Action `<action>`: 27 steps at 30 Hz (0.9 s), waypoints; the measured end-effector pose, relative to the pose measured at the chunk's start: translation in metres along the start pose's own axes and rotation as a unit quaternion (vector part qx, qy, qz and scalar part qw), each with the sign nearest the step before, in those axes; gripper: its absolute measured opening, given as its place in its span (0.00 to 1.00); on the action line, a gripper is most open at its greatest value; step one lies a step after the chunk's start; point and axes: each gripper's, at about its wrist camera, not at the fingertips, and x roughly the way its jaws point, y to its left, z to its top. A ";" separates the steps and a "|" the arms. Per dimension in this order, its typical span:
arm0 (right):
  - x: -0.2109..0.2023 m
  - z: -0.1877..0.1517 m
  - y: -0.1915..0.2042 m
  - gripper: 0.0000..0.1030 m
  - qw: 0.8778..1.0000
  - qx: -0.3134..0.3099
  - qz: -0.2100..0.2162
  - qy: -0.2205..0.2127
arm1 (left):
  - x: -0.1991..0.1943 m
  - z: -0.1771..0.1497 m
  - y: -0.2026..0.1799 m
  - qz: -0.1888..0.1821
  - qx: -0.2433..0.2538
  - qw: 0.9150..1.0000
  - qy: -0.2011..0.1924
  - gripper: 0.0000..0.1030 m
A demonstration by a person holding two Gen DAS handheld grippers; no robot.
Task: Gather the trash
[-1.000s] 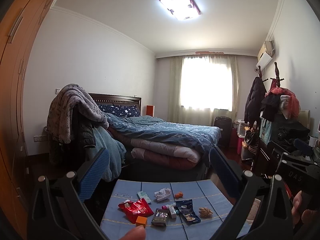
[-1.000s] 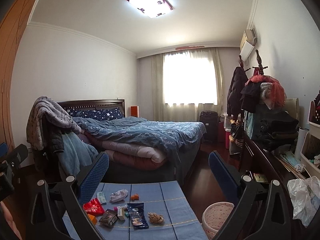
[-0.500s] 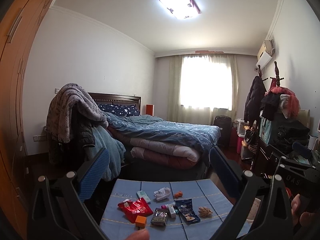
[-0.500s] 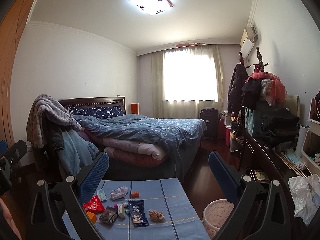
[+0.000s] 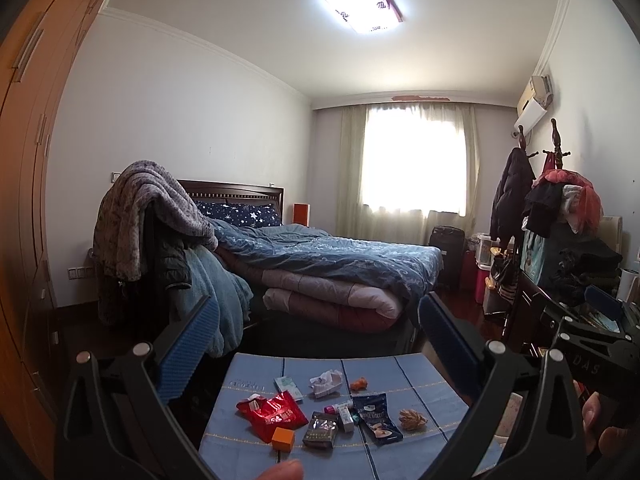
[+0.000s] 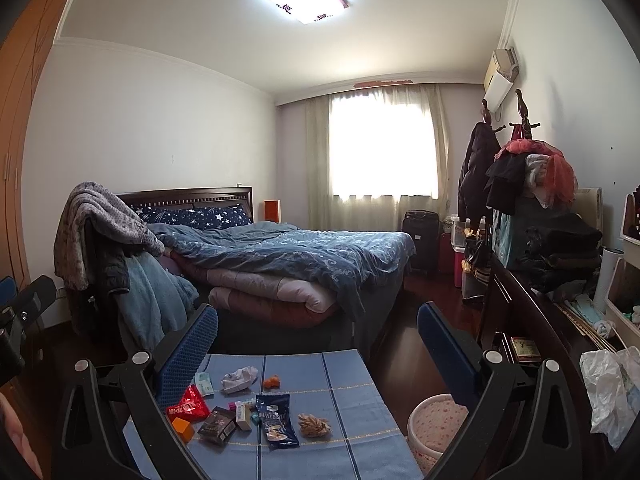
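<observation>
From your left wrist camera, your left gripper [image 5: 318, 320] hangs above the near end of the table [image 5: 248, 432] with its jaws spread wide and nothing between them. The trash lies scattered on the blue cloth: a red wrapper [image 5: 272, 410], an orange cube [image 5: 283, 438] just in front of it, a dark packet [image 5: 321, 434], a navy snack bag [image 5: 378, 418], a crumpled tissue [image 5: 326, 381] and a brown crumpled scrap [image 5: 412, 419]. Your right gripper's body [image 5: 592, 344] shows at the right edge.

From your right wrist camera, your right gripper [image 6: 318, 320] is also raised over the table [image 6: 360, 380], jaws spread and empty. The same litter sits left of centre on the cloth. A round speckled bin [image 6: 430, 426] stands on the floor just beside the table's right side. A white plastic bag [image 6: 608, 388] rests at the far right.
</observation>
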 end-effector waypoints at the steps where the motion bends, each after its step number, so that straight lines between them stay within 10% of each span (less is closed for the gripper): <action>1: 0.000 0.000 -0.001 0.97 1.000 0.001 0.001 0.000 | 0.000 0.000 0.000 0.000 -0.001 1.000 0.001 0.97; 27: 0.015 -0.008 0.000 0.97 1.000 -0.001 0.002 0.015 | 0.013 -0.006 -0.003 0.002 0.000 1.000 0.015 0.97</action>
